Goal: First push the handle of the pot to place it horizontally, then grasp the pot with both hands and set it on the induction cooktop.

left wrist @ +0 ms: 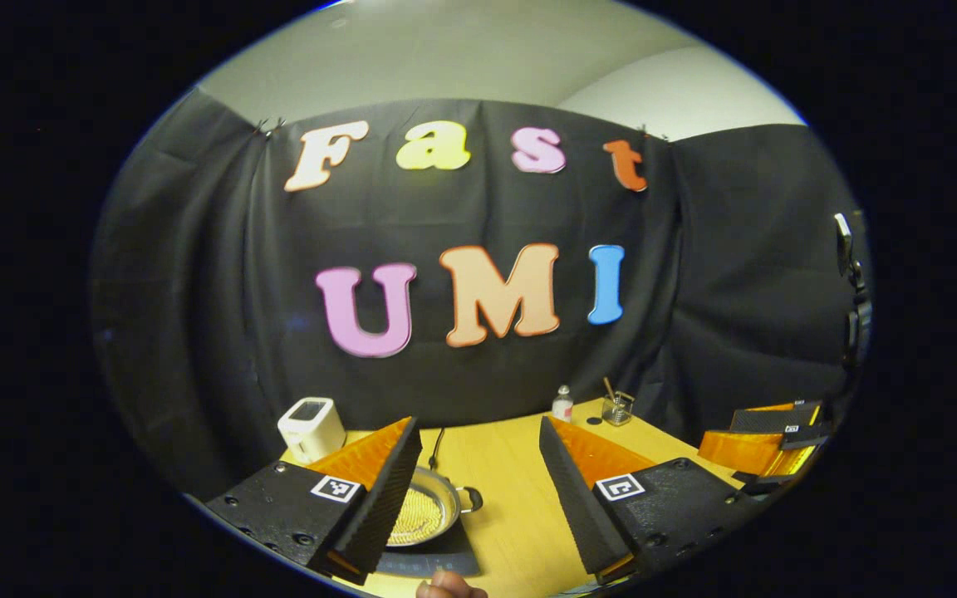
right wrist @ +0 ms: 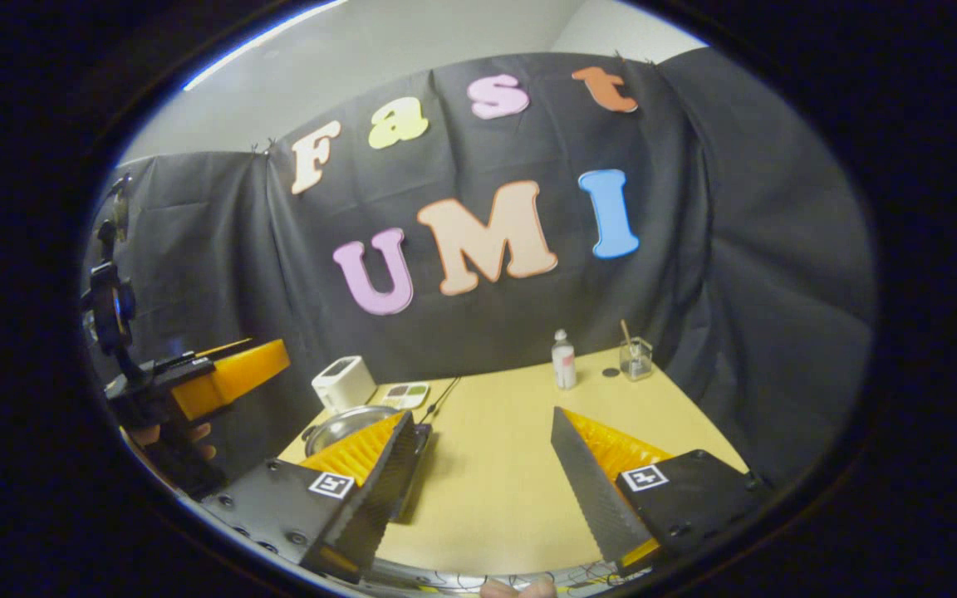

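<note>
1. While both grippers hang raised above the table, neither touches anything; judged as either pre-approach or post-placement.
2. Left gripper: jaws spread wide, nothing between them. Right gripper: also wide apart and empty, near the table's front edge.
3. Pot sits on the dark induction cooktop at the table's left side, so the placement looks already made.
4. One small loop handle shows on the pot's right side, lying roughly level; long axis through the handles likely runs left-right, far handle hidden.
5. White box stands behind the pot; bottle and glass jar sit well apart at the back.
</note>
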